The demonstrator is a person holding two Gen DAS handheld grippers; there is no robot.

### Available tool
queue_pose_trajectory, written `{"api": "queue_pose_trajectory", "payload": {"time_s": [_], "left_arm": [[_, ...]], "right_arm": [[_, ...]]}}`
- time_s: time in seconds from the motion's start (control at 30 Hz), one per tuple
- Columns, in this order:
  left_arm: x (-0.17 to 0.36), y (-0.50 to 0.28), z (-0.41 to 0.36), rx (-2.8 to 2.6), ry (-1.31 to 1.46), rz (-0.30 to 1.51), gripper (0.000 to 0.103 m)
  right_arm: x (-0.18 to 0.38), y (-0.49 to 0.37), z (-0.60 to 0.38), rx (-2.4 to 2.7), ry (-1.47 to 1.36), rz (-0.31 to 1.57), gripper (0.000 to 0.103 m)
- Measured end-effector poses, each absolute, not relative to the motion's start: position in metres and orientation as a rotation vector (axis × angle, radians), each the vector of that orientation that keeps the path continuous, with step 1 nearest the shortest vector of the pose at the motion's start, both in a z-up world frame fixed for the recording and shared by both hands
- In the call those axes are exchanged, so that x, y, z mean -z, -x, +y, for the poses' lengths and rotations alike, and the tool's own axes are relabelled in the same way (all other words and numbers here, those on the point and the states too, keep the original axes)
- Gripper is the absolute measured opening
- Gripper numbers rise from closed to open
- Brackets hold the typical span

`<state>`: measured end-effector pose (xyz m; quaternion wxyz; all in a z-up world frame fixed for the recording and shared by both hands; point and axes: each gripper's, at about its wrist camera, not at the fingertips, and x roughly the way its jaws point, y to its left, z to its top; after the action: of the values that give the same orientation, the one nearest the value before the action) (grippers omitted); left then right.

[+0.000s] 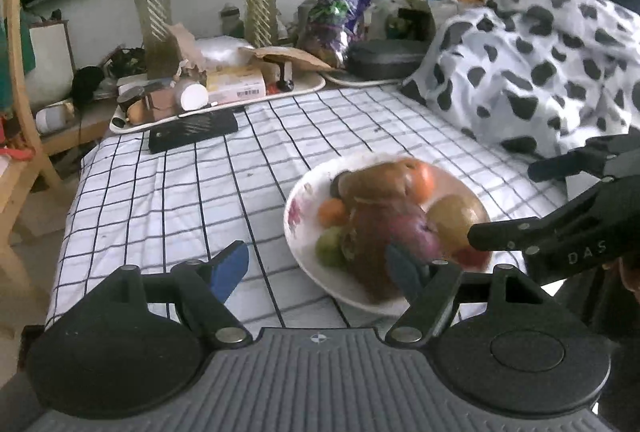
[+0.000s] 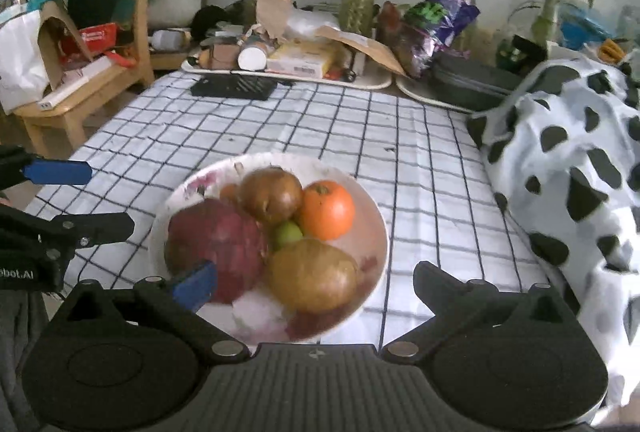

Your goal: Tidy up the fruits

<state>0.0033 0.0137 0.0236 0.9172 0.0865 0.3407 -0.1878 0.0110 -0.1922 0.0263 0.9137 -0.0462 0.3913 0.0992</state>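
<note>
A white flowered bowl [image 2: 372, 228] stands on the checked tablecloth and holds several fruits: a dark red one [image 2: 216, 244], two brown ones [image 2: 314, 274], an orange one [image 2: 328, 210] and a small green one [image 2: 288, 233]. It also shows in the left wrist view [image 1: 304, 200], blurred. My left gripper [image 1: 316, 270] is open, its right finger over the bowl's near rim. My right gripper [image 2: 316, 282] is open just above the bowl's near side, with nothing between its fingers. Each gripper shows in the other's view.
A cow-patterned blanket [image 2: 572, 168] is heaped at the table's right. Trays with boxes and jars [image 2: 288, 68], a black device [image 2: 234, 86], a dark case and plant vases line the far edge. A wooden chair [image 2: 80, 84] with clutter stands at left.
</note>
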Motion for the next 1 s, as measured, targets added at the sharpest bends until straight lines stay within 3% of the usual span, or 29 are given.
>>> {"api": "queue_pose_trajectory", "payload": {"time_s": [0.03,0.1,0.17,1.0], "left_arm": [[-0.023,-0.001,0.012,0.39,-0.185,0.714,0.079],[-0.02,0.003,0.009,0.394,-0.195,0.743,0.099],[-0.017,0.008,0.007,0.397,-0.201,0.761,0.103],[-0.001,0.002,0.004,0.325,-0.23,0.83,0.103]], "right_arm": [[-0.026,-0.007,-0.192,-0.196,0.091,0.814,0.103],[-0.025,0.0,-0.191,-0.178,0.086,0.829,0.103],[-0.024,0.006,-0.189,-0.159,0.087,0.841,0.103],[-0.009,0.012,-0.193,-0.033,0.096,0.94,0.103]]}}
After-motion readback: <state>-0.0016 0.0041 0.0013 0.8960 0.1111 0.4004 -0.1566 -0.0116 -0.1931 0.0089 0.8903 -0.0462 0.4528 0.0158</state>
